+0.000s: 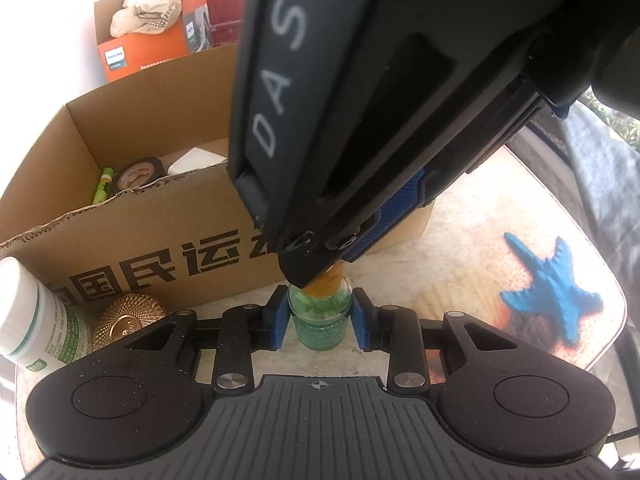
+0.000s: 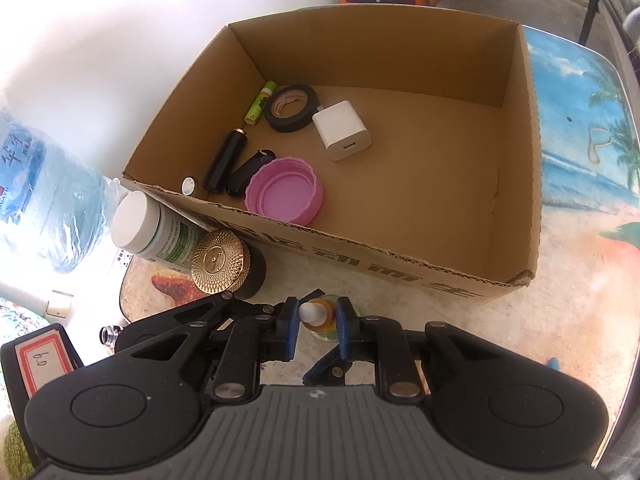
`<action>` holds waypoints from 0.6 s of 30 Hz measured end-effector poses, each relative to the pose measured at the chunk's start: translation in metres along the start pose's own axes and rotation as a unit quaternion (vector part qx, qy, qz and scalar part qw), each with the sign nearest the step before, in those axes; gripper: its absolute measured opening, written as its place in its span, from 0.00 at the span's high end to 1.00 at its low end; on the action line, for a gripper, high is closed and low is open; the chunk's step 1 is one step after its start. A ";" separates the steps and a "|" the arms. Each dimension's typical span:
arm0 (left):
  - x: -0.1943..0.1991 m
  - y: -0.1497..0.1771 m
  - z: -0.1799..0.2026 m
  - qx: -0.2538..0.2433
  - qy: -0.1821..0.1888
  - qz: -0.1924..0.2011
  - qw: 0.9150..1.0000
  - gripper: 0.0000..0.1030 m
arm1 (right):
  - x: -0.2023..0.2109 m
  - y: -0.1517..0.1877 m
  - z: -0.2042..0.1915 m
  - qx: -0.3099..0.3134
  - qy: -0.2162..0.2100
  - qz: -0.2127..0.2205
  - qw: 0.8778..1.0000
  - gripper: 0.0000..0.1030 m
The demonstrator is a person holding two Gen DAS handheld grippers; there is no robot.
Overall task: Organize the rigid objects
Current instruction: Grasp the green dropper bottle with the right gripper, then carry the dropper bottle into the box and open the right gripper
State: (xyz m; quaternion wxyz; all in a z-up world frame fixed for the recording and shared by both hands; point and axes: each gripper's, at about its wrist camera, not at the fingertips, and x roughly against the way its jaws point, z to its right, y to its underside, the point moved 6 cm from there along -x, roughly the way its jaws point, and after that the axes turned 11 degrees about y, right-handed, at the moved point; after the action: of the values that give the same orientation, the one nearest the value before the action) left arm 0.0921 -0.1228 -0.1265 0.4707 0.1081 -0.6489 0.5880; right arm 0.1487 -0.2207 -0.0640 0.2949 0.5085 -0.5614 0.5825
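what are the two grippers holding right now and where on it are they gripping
Both hold the small green bottle: the left gripper clamps its body, and the right gripper pinches its orange cap and white tip.

Right hand-held gripper (image 1: 320, 268) body fills the upper middle of the left wrist view and hides most of the cardboard box (image 1: 120, 216) interior, its far wall and right end. The printed characters on the box front are cut off behind it. Small green bottle (image 1: 320, 316): cap top hidden under that gripper's tip, label text too small to read. White pill bottle (image 1: 28, 312) cut by left edge. In the right wrist view the bottle body is mostly hidden by the pads (image 2: 345, 326); only its white tip (image 2: 311, 313) shows clearly. Water jug (image 2: 36, 184) cut off at left. Small metal item (image 2: 107, 336) by the bench (image 2: 500, 332) edge too small to identify.
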 end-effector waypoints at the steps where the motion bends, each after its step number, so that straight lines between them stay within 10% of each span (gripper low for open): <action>1: 0.000 0.000 0.000 0.001 -0.001 0.000 1.000 0.70 | 0.001 0.001 0.001 -0.003 -0.002 0.001 1.000 0.80; 18: 0.098 -0.063 -0.003 0.015 -0.017 0.046 0.999 0.70 | 0.109 -0.031 -0.019 0.000 -0.044 0.073 0.996 0.80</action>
State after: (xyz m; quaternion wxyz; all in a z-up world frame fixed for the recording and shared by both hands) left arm 0.0848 -0.0982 -0.0133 0.4303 0.0953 -0.6520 0.6170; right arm 0.1380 -0.2212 0.0504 0.2270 0.4913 -0.6090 0.5798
